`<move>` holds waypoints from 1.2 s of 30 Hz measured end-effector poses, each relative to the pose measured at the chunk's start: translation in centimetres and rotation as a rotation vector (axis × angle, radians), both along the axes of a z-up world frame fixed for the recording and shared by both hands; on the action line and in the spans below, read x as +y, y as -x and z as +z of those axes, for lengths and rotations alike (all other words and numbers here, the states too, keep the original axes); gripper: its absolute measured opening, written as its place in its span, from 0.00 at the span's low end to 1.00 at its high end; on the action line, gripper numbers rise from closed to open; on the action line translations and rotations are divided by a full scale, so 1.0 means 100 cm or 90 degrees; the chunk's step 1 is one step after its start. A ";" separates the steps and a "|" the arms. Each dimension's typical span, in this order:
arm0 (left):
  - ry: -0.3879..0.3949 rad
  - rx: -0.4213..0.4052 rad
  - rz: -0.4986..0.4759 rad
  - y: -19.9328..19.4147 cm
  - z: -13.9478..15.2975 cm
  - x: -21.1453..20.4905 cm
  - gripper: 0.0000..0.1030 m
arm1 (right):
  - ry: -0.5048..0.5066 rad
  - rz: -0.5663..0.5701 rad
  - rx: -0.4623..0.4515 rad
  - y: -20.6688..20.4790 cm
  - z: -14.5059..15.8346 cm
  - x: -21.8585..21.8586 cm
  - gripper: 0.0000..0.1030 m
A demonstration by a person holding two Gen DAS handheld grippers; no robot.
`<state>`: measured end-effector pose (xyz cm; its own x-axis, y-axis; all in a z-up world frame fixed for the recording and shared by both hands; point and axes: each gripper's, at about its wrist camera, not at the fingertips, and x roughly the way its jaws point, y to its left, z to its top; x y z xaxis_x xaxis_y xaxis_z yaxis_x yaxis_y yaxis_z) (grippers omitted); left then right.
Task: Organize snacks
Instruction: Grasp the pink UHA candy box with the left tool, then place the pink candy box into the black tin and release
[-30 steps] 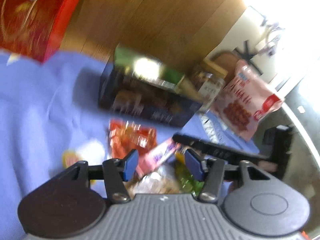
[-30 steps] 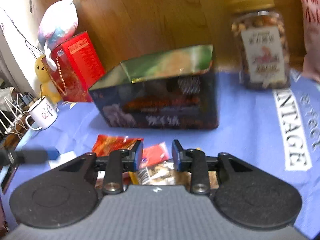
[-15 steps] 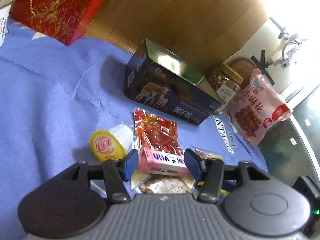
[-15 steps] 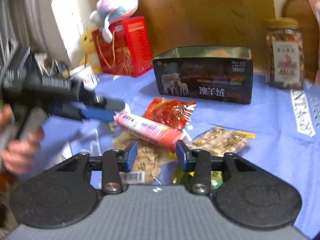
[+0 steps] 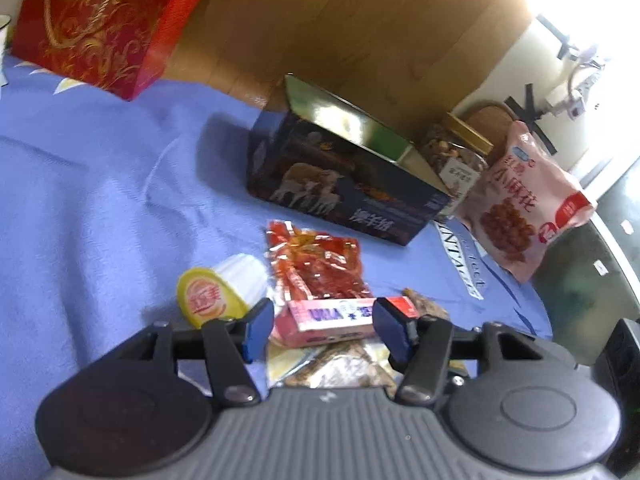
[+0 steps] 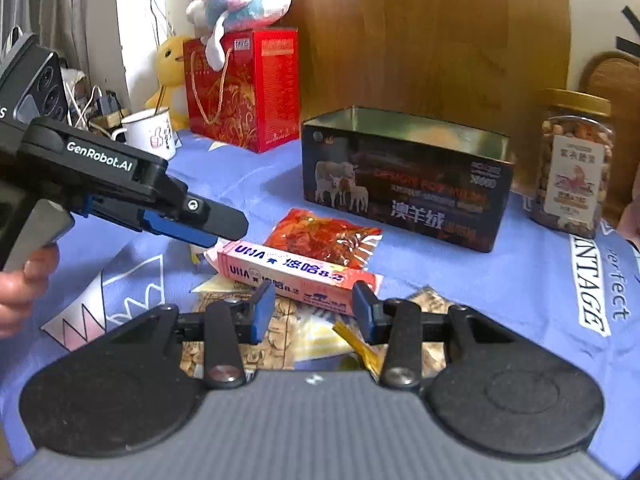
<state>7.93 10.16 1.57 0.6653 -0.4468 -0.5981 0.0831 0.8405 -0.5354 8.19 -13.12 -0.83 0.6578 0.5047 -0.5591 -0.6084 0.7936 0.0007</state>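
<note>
Left wrist view: the left hand-held gripper (image 5: 322, 326) is open, blue pads spread, w/ the pink candy box (image 5: 336, 316) lying straight ahead at lower centre of frame, between the pads and about level w/ their tips. Box sits on top of a loose pile of snack packets on the blue cloth of the bench (image 5: 100, 184); the red snack pouch (image 5: 316, 264) is just behind it, a yellow-lidded cup (image 5: 216, 294) on its side to the left. Box's long axis runs left–right across this frame, i.e. across the jaw gap, so it looks too long for the opening unless the gripper turns or takes it by the short side.

Right wrist view: the right hand-held gripper (image 6: 314, 308) is also open, holding nothing. Same pink candy box (image 6: 296, 270) lies just beyond its tips, long axis running diagonally from upper left to lower right. Left hand-held gripper (image 6: 192, 224) comes in from the left edge, tips right by the box's left end — can't tell if touching.

Open sheep-print tin (image 6: 404, 184) stands upper centre, beyond the red pouch, apart from the pile; nut jar (image 6: 574, 164) to its right. My read: box goes into the tin, and the left gripper is nearer and better lined up on the box end.
</note>
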 end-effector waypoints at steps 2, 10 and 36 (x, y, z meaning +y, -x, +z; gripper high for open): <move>-0.013 0.004 0.004 0.002 -0.002 0.005 0.54 | 0.015 0.001 0.007 0.000 -0.004 -0.003 0.44; 0.044 0.033 0.006 0.002 -0.010 0.023 0.55 | -0.013 -0.044 0.032 -0.008 -0.011 -0.033 0.45; -0.019 -0.091 -0.006 -0.108 0.073 -0.015 0.41 | -0.071 -0.128 -0.101 -0.101 0.064 -0.007 0.41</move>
